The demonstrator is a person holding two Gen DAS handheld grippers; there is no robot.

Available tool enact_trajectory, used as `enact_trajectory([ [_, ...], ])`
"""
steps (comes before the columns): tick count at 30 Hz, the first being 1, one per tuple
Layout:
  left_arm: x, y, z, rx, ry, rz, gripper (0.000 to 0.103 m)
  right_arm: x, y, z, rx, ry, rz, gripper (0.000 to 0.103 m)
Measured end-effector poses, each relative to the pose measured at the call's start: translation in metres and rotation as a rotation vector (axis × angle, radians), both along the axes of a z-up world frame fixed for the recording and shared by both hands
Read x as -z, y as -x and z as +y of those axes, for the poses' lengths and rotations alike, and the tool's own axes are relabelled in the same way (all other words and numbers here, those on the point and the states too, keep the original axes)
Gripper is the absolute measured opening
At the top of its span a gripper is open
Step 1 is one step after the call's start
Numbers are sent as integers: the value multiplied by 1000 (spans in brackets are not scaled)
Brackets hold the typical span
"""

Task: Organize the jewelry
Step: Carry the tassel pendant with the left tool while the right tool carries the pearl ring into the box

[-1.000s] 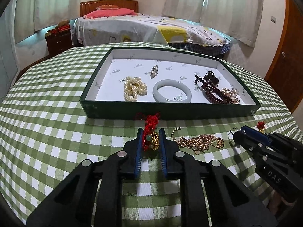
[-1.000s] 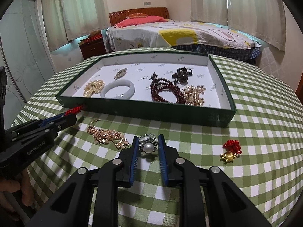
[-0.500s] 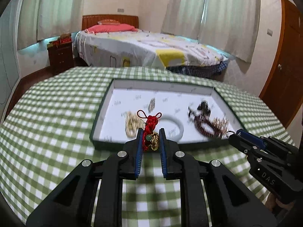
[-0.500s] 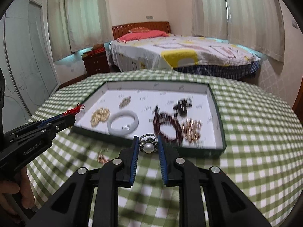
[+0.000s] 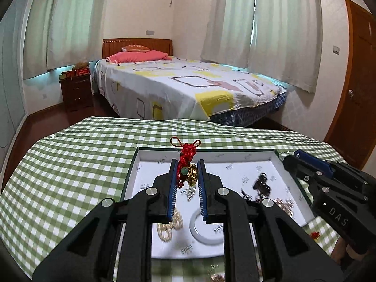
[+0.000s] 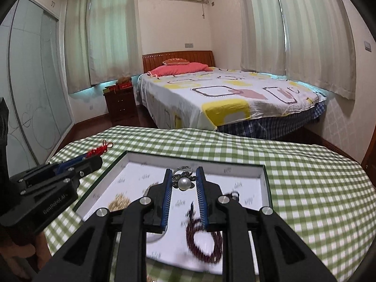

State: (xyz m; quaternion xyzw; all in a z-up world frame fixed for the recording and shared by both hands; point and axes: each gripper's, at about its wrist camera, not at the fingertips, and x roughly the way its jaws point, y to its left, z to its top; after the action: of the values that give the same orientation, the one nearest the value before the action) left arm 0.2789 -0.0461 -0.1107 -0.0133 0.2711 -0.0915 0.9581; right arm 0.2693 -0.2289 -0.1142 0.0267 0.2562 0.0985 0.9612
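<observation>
1. A red knotted-cord charm with a gold pendant and green bead [image 5: 187,167] is clamped between the blue-padded fingers of the left hand-held gripper [image 5: 186,172], held above the shallow green-walled box with a white lining [image 5: 246,151].
2. A silver ring set with a white pearl [image 6: 183,181] is gripped at the fingertips of the right hand-held gripper [image 6: 181,180], also over the box; the ring's band is partly hidden behind its setting.
3. Inside the box, a pale jade bangle [image 5: 203,229] at 6 o'clock is half covered by the left fingers, and a cream pearl strand [image 5: 168,228] lies just beside it, at 9 o'clock of it.
4. A dark red bead string [image 6: 203,242] is motion-blurred and partly covered.
5. The other pieces in the box are too smeared to be identified.
6. The box is carried by a worktop under a green-and-white checked cloth [image 5: 70,164].
</observation>
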Motion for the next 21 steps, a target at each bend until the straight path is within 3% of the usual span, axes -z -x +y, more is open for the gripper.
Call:
enact_trajectory([
  [6,23,-38,-1,-28,-24,58,16,19,-36,3,11,18,32,21],
  [12,49,-71,1,-51,-40,155,16,48,-68,7,18,30,132,21],
  [21,72,-93,3,-71,-68,258,16,66,-78,11,19,43,235,21],
])
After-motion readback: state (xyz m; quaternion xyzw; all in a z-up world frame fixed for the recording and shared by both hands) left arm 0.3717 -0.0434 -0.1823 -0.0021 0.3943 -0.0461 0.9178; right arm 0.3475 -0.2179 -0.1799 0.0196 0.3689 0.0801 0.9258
